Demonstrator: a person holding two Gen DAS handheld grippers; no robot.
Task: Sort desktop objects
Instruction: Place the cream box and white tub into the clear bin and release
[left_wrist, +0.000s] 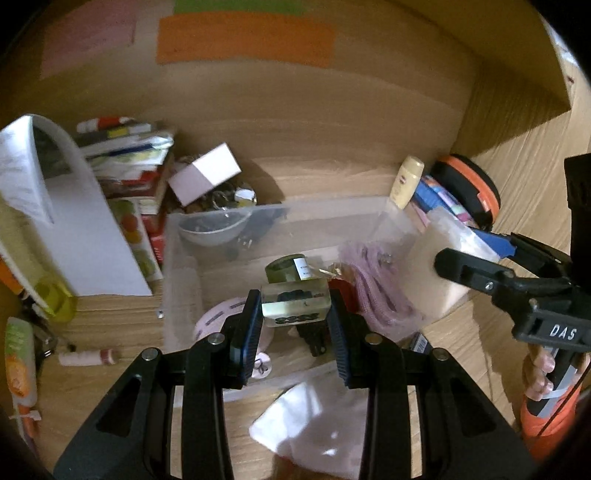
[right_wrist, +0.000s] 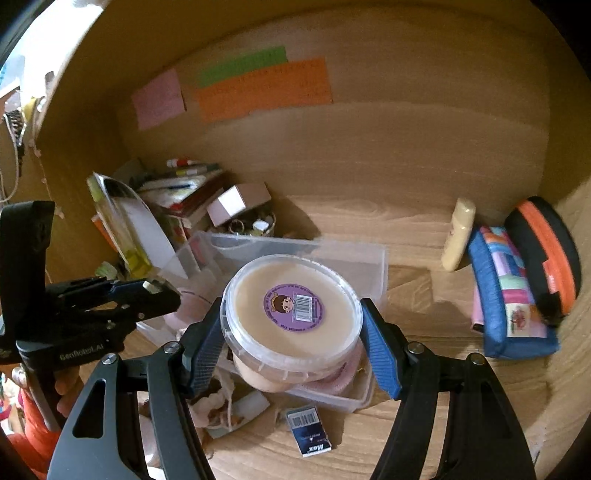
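Observation:
In the left wrist view, my left gripper is shut on a small clear block with a dark shape inside. It hangs over a clear plastic bin holding a green jar, a purple cord and a pink round piece. In the right wrist view, my right gripper is shut on a round plastic tub of cream contents with a purple sticker, above the same bin. The right gripper also shows at the right edge, and the left gripper at the left.
A stack of books, a white box and a bowl of metal bits crowd the back left. A cream bottle, a patchwork pouch and an orange-black case stand right. A small blue box lies in front.

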